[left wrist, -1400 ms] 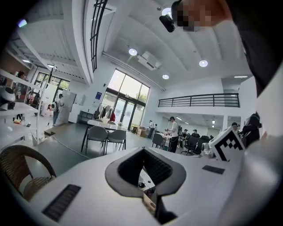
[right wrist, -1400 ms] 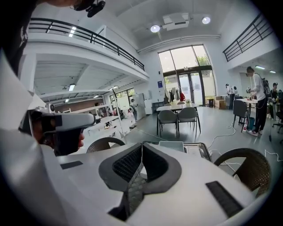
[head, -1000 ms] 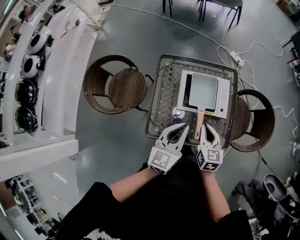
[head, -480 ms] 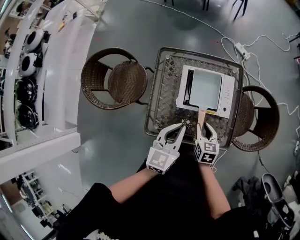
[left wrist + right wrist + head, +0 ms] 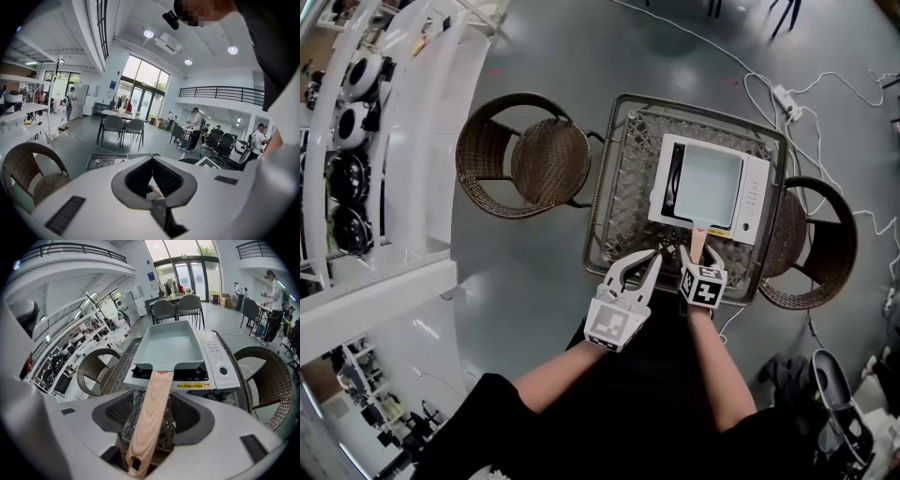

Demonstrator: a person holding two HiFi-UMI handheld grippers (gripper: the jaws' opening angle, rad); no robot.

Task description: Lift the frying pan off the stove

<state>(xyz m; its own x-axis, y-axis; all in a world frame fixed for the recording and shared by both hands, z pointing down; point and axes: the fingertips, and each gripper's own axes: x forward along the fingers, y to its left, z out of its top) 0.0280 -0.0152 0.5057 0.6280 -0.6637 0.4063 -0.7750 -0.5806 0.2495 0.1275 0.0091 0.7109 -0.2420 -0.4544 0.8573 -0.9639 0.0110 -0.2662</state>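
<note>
while pan sits on stove: grasp step, not yet clamped

item: pan [image 5: 710, 183], pale, square, flat on white stove [image 5: 752, 202]; stove on mesh table [image 5: 598, 220], toward its right side. wood handle [image 5: 697, 242] sticks out over stove's near edge toward person.

right gripper [image 5: 697, 258]: jaws apart, straddling handle approx mid-length; in right gripper view mesh shows btwn handle and left pad, right side looks close to or touching. nothing clamped.

left gripper [image 5: 652, 258]: tips together, holding nothing, over table just left of handle, tilted up.

step: judged as closing on handle, lift not begun. next move needs jaws squeezed firm on the wood, then straight rise w/ wrist stiff; pan's weight sits far ahead of grip, so it'll prob want to tip nose-down.

edges/room: pan body w/in stove top, no rim seen overhanging. handle end is deep in right gripper's throat, little room to push fwd. above pan: open. wicker chairs [image 5: 525, 164] each side of table, well apart from pan; cable [image 5: 741, 89] on floor beyond, no bearing on a vertical lift. left gripper near enough to right one to bump if pan swings left.
</note>
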